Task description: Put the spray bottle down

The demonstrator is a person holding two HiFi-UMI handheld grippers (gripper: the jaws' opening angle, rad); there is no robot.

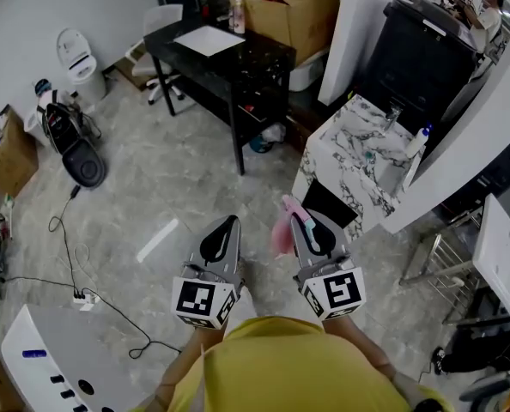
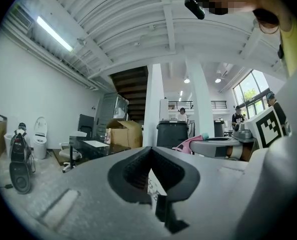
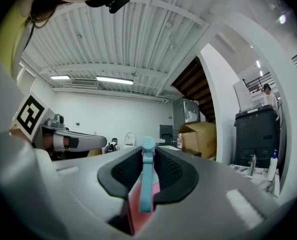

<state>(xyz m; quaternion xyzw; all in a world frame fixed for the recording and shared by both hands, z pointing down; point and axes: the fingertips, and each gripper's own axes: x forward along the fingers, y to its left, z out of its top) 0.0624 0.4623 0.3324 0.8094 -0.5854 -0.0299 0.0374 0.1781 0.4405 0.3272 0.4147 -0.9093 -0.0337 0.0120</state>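
Note:
My right gripper (image 1: 311, 227) is shut on a pink spray bottle (image 1: 282, 228) with a teal trigger, held level at waist height over the floor. In the right gripper view the spray bottle (image 3: 144, 191) is clamped between the black pads, and its teal head sticks out past the right gripper's (image 3: 147, 160) tips. Beside it on the left, my left gripper (image 1: 222, 233) has its jaws together and holds nothing. The left gripper view shows the left gripper (image 2: 151, 160) with its pads meeting in a V, and the pink bottle (image 2: 186, 144) off to the right.
A marble counter (image 1: 348, 141) with a sink and a white bottle (image 1: 417, 141) stands ahead on the right. A black desk (image 1: 230, 61), a cardboard box (image 1: 291, 5) and a black bin (image 1: 416, 51) lie beyond. A vacuum (image 1: 77, 144) and a cable (image 1: 70, 256) are on the floor at the left.

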